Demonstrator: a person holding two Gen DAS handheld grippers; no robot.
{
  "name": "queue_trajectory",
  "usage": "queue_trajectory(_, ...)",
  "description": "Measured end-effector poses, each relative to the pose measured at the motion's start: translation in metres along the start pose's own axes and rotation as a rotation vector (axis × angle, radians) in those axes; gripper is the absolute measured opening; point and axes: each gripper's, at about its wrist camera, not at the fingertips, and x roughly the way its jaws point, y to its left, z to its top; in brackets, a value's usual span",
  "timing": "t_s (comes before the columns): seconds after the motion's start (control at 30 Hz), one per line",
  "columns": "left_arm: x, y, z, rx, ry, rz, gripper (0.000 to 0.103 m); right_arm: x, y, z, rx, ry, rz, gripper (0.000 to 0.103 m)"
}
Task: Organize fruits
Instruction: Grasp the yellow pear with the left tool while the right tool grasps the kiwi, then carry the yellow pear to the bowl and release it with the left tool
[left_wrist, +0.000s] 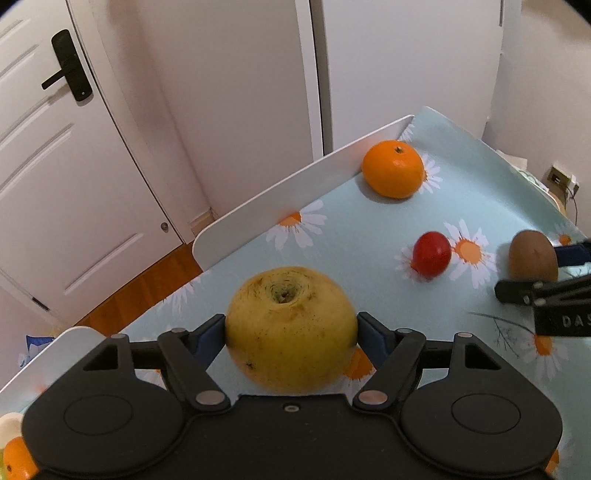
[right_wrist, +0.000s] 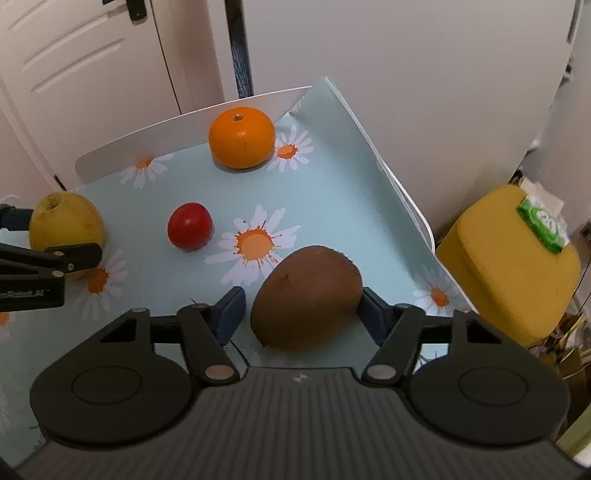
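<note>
A yellow apple (left_wrist: 291, 332) sits on the daisy-print tablecloth (left_wrist: 369, 229), and my left gripper (left_wrist: 291, 332) is shut on it, a blue pad pressed against each side. My right gripper (right_wrist: 301, 310) stands open around a brown kiwi (right_wrist: 306, 295): the right pad touches the kiwi, while a small gap shows at the left pad. Between the two grippers lies a small red fruit (right_wrist: 190, 226), free of both. An orange mandarin (right_wrist: 242, 138) rests at the far edge against the white rim (right_wrist: 147, 144). The right wrist view also shows the apple (right_wrist: 64, 221) in the left gripper (right_wrist: 62, 236).
A white raised rim (left_wrist: 280, 192) borders the table's far-left side, with wooden floor and a door with a black handle (left_wrist: 66, 66) beyond it. A yellow stool (right_wrist: 509, 266) bearing a green packet stands off the table's right edge. Another orange fruit (left_wrist: 16, 461) shows at the lower left.
</note>
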Motion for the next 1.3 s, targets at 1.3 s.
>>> queue_trajectory(1.3, -0.161, 0.055, -0.101, -0.315, -0.139, 0.144, 0.079, -0.114, 0.119, -0.002, -0.220, -0.124, 0.256, 0.070)
